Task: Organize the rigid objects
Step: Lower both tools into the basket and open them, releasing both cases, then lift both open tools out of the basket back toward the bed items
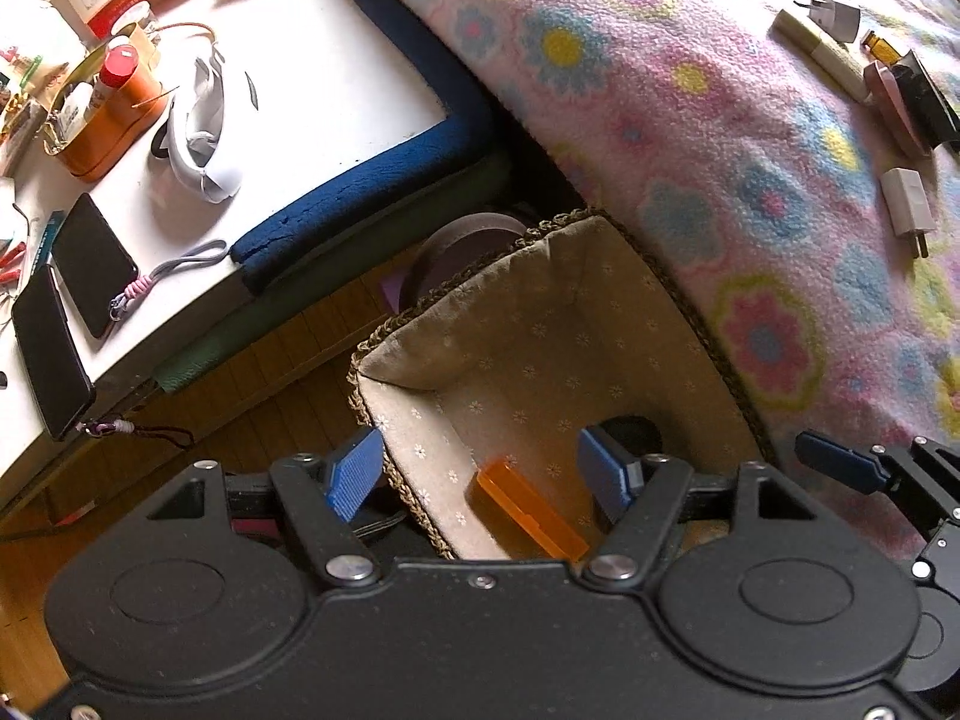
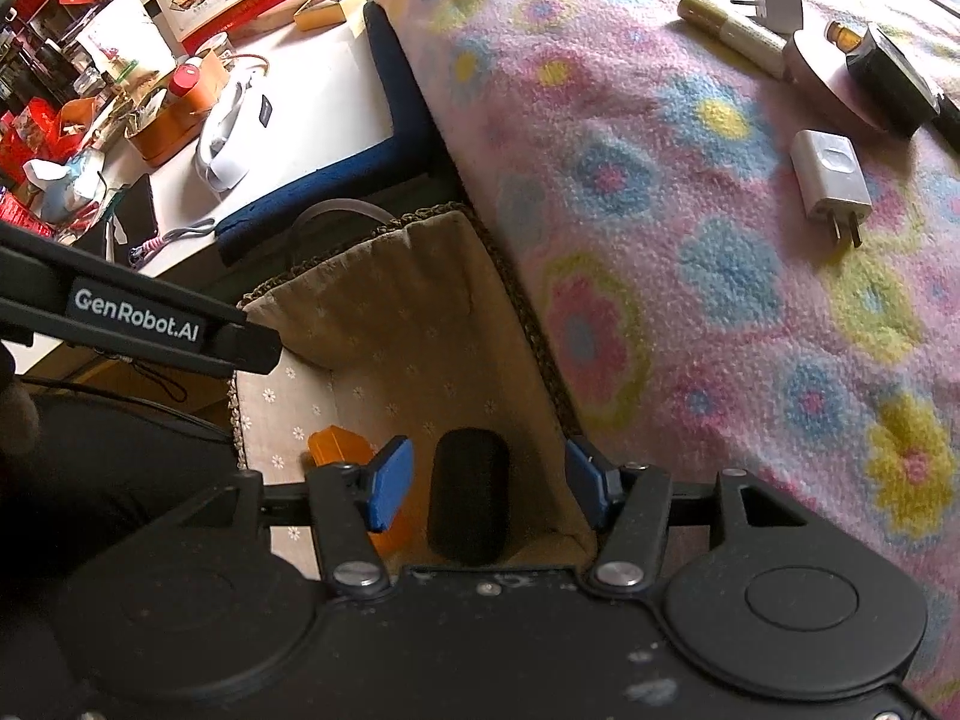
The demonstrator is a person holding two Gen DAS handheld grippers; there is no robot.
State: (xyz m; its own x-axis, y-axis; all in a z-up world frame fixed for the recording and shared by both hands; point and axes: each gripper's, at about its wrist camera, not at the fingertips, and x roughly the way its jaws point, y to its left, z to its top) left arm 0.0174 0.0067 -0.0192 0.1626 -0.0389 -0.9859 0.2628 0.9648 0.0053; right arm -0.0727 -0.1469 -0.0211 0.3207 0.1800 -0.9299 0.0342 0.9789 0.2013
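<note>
Left wrist view: the left tool (image 1: pixel 480 468) hangs over a fabric-lined woven basket (image 1: pixel 540 324), its ribbed blue pads (image 1: pixel 354 471) spread apart and gripping nothing.
Orange box: a translucent orange plastic rectangular box (image 1: pixel 525 510) lies on the basket's floor beneath the left tool, touched by neither pad.
Basket: beige cloth lining printed with small white flowers, braided fibre rim, soft folded corners; it sits against the edge of the bed.
Right tool: the right tool (image 2: pixel 489 480) stands released, blue pads wide of a smooth matte black rounded oblong case (image 2: pixel 471 498) that lies on the basket floor between them, untouched as far as can be seen.
Bed cover: a fuzzy pink fleece blanket with blue and yellow flowers (image 2: pixel 660 240).
On the blanket: a glossy white plug adapter with two metal prongs (image 2: pixel 831 177), a gold-and-white cylindrical tube (image 2: pixel 735 30), a grey plug (image 2: pixel 777 6), a black boxy item (image 2: pixel 891 81).
Worktop: a white worktop (image 1: pixel 336 78) with a navy padded edge carries two flat black phones (image 1: pixel 93 264).
</note>
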